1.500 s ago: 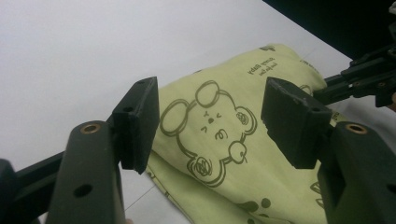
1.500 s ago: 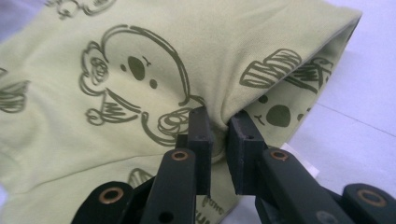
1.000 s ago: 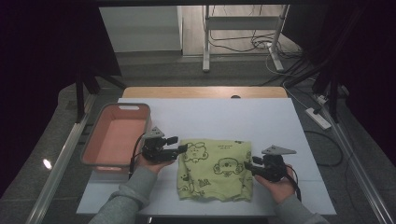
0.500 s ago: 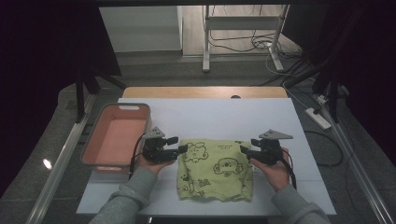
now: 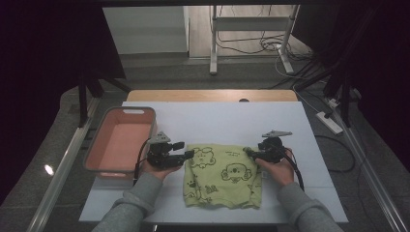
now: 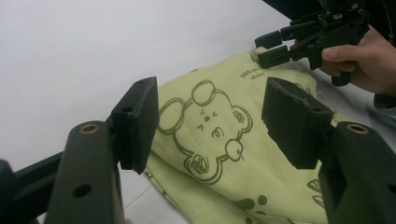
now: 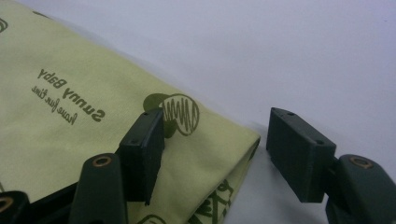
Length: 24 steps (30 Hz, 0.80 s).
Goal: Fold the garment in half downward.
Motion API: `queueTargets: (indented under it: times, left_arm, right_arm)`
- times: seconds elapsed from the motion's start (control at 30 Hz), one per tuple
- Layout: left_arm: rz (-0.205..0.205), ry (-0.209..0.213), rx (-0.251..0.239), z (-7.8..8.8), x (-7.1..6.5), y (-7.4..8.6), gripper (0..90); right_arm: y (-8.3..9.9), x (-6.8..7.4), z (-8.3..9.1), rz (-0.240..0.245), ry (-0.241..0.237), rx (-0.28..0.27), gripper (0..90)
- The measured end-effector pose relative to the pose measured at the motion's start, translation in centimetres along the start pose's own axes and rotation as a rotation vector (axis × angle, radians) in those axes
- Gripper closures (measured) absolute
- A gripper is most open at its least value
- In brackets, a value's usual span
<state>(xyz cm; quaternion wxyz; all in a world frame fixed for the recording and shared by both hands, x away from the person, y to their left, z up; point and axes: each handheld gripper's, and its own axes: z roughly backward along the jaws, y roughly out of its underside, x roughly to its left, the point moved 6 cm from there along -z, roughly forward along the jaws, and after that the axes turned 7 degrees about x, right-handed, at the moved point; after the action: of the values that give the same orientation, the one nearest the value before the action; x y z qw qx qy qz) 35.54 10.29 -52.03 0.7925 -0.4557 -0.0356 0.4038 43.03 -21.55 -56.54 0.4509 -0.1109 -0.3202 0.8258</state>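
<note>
**Folded cloth, both hand-held grippers at its far corners**

We find the green cloth (image 5: pixel 223 174) flat on the worktop (image 5: pixel 217 118), bare surface beyond. The right hand-held gripper (image 7: pixel 212 149), jaws just opening, straddles one corner unclamped. The left hand-held gripper (image 6: pixel 208 123) gapes wide above the opposite corner, holding nothing.

cloth (image 5: pixel 222 175): soft yellow-green woven fabric, matt, brown bear prints, lying at my six o'clock.
table (image 5: pixel 217 121): smooth white top, matt, faint sheen, I see no grain.
my left gripper (image 6: pixel 208 126): hard black plastic, matt, slightly gritty pads; brass-coloured metal rivets in the arms.
my right gripper (image 7: pixel 215 149): same matt black plastic, square-edged pads, brassy rivets.
bin (image 5: pixel 126 116): smooth pink plastic at nine o'clock, dull gloss.
far table edge (image 5: pixel 212 95): pale wood at twelve o'clock, satin.
</note>
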Motion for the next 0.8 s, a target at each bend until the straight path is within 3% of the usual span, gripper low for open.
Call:
queueTargets:
  times: [0.13,0.27,0.33,0.47,0.67,0.8]
  left_arm:
    - [0.000,0.000,0.001,0.0,0.0,0.0,36.9]
    - [-0.003,-0.002,0.001,-0.1,0.0,0.0,36.8]
    - [-0.002,-0.002,0.002,-0.1,0.0,0.0,36.5]
    - [-0.003,-0.002,0.002,-0.1,0.0,0.0,36.5]
    - [-0.002,-0.002,0.000,-0.1,0.0,0.0,36.5]
    - [-0.002,-0.003,0.000,0.0,0.0,0.0,36.5]
  right_arm:
    - [0.0,-0.1,0.0,-0.001,0.000,-0.004,40.7]
    - [0.2,0.1,0.1,0.006,-0.008,-0.010,49.3]
    - [0.4,0.1,0.3,0.008,-0.010,-0.006,63.2]
    - [0.5,0.4,0.4,0.000,-0.048,0.005,76.5]
    - [0.4,0.5,0.7,-0.003,-0.054,-0.001,81.3]
    - [-0.1,0.2,1.4,-0.015,-0.051,-0.038,82.1]
